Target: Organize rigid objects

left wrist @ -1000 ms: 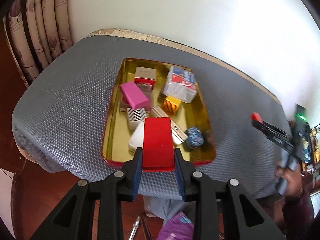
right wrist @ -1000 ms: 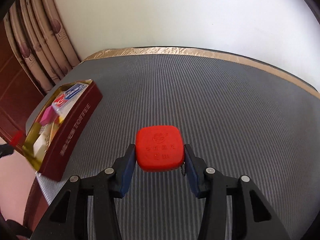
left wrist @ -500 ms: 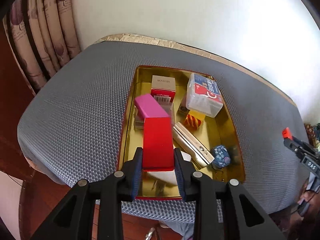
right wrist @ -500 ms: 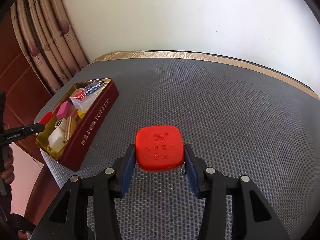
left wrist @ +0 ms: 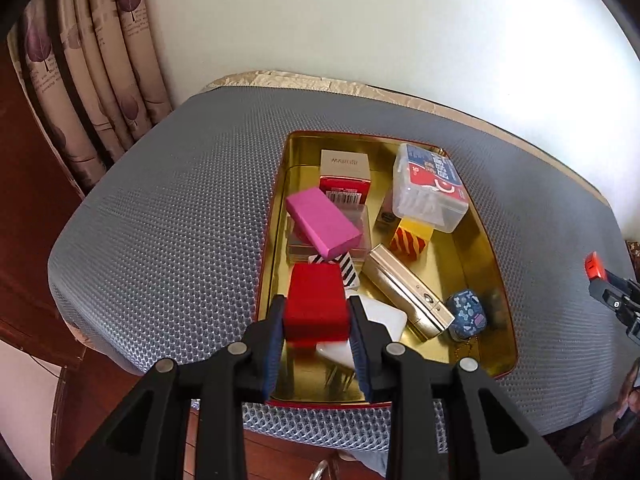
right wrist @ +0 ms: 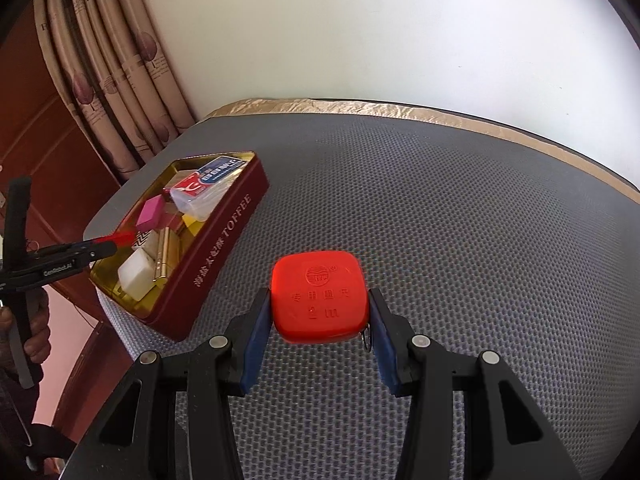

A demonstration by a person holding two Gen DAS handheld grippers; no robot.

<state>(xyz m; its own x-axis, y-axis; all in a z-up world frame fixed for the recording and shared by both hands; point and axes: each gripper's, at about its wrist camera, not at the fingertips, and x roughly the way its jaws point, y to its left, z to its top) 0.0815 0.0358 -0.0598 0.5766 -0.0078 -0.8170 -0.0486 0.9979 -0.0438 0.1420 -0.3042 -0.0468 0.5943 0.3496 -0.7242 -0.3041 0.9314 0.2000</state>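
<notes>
My left gripper (left wrist: 316,312) is shut on a red box (left wrist: 316,300) and holds it over the near end of the gold-lined tin (left wrist: 276,216). The tin holds a pink box (left wrist: 324,222), a clear plastic case (left wrist: 430,188), a gold bar-shaped object (left wrist: 404,296), a white block (left wrist: 380,320) and several other small items. My right gripper (right wrist: 318,312) is shut on a red tape measure (right wrist: 320,296) above the grey mat, to the right of the tin (right wrist: 224,236). The left gripper (right wrist: 116,240) shows over the tin in the right wrist view.
The tin stands on a grey mesh mat (left wrist: 168,216) with a gold-trimmed far edge against a white wall. Curtains (left wrist: 100,72) hang at the left. The mat's near edge drops to a wooden floor. The right gripper's tip (left wrist: 596,268) shows at the far right.
My left gripper has moved forward and lower with the red box, now over the tin's near end. My right gripper has moved nearer the tin with the tape measure.
</notes>
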